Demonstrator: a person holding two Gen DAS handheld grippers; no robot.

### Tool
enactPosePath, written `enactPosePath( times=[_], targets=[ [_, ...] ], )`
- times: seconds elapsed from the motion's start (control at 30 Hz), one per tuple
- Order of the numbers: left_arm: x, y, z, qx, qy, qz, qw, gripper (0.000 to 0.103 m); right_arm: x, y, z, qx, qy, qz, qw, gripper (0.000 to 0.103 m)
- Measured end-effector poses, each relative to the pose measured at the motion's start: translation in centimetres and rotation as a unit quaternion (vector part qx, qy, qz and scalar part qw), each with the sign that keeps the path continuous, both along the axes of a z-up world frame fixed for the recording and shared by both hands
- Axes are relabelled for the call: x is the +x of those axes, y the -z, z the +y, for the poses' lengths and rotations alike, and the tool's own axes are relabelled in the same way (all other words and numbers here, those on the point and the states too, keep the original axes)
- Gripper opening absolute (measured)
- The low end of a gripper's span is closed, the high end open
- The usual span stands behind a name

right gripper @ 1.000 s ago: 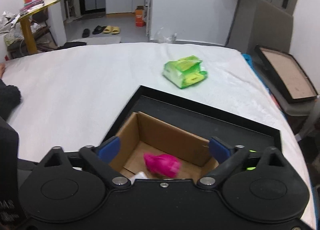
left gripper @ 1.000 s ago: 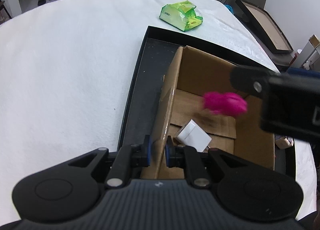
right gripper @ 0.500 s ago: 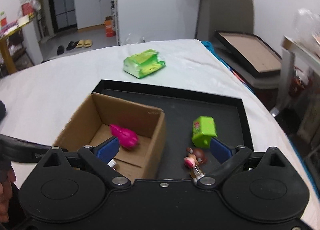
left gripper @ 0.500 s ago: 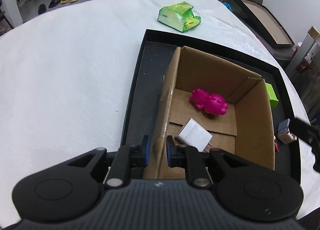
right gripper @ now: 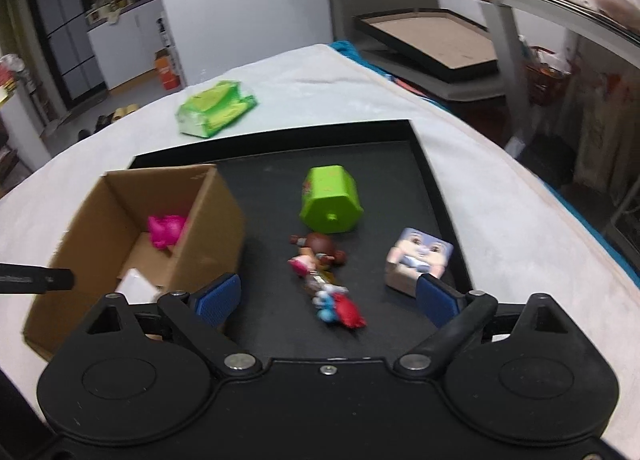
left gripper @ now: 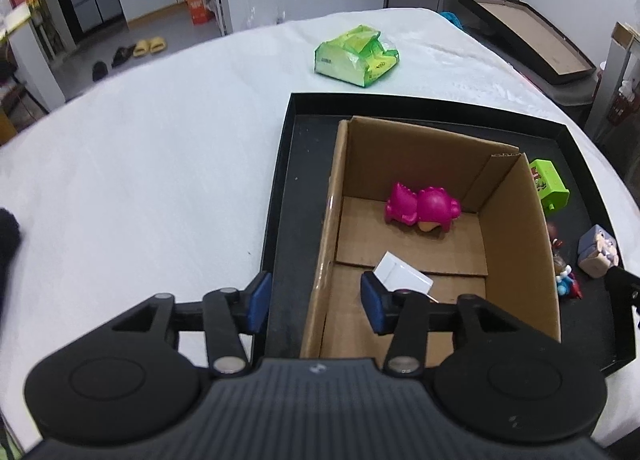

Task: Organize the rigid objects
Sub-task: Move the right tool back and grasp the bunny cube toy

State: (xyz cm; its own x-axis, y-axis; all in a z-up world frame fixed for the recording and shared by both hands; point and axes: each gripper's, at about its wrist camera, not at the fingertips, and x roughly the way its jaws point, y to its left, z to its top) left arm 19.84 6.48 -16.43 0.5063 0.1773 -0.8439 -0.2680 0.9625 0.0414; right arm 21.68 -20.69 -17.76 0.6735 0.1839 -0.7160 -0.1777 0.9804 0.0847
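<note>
- Since a second ago the left gripper (left gripper: 312,306) let go of the box (left gripper: 516,220) wall it was pinching, and the pink toy (left gripper: 422,207), caught mid-drop back then, now lies on the box floor by the far wall.
- Right gripper (right gripper: 326,298) swung off the box and now looks over the toys loose on the black tray (right gripper: 430,164).
- Next grab looks like the two little figures (right gripper: 326,278) lying between its fingers; the green block (right gripper: 330,200) sits just beyond them and the cube (right gripper: 418,260) is near the right finger.
- To do it well, I'd drop straight over one figure and close across its narrow side, so the other one doesn't get dragged along.
- Left jaws are opening, partly spread, straddling the box's left wall with neither pad on it.
- Right jaws are wide but starting to close, holding nothing yet.
- White card (left gripper: 402,274) is in the box too, near side.
</note>
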Motion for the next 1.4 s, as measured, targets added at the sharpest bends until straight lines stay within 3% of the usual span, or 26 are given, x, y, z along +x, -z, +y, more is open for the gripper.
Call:
enactPosePath(
  times=[0.53,0.63,0.9,1.2,1.27,1.37,1.4],
  targets=[
    [1.3,0.6,-2.2,0.057,0.002,0.034,0.9978,0.05,1.7,3.5,-4.5,0.049,0.066,-0.007,0.997,0.09],
    [1.5,0.8,-2.5,0.064,0.0,0.043,0.997,0.05,2.4,4.3,-4.7,0.055,0.072,0.005,0.996,0.084],
    [2.2,1.4,-3.3,0.094,-0.003,0.065,0.9935,0.051,3.7,5.7,-5.5,0.074,0.09,0.009,0.993,0.082],
    [2.9,1.8,-3.9,0.102,0.002,0.079,0.9917,0.051,5.0,7.0,-4.9,0.061,0.087,0.004,0.994,0.078],
    [3.0,1.9,-3.8,0.101,-0.003,0.081,0.9916,0.05,5.2,7.3,-4.8,0.058,0.087,0.007,0.994,0.074],
    [3.3,2.0,-3.9,0.1,-0.005,0.085,0.9913,0.051,5.5,7.7,-4.9,0.063,0.086,0.013,0.994,0.061],
    [3.4,2.1,-3.9,0.101,-0.004,0.086,0.9911,0.051,5.5,7.7,-5.0,0.062,0.087,0.014,0.994,0.051]
  ],
)
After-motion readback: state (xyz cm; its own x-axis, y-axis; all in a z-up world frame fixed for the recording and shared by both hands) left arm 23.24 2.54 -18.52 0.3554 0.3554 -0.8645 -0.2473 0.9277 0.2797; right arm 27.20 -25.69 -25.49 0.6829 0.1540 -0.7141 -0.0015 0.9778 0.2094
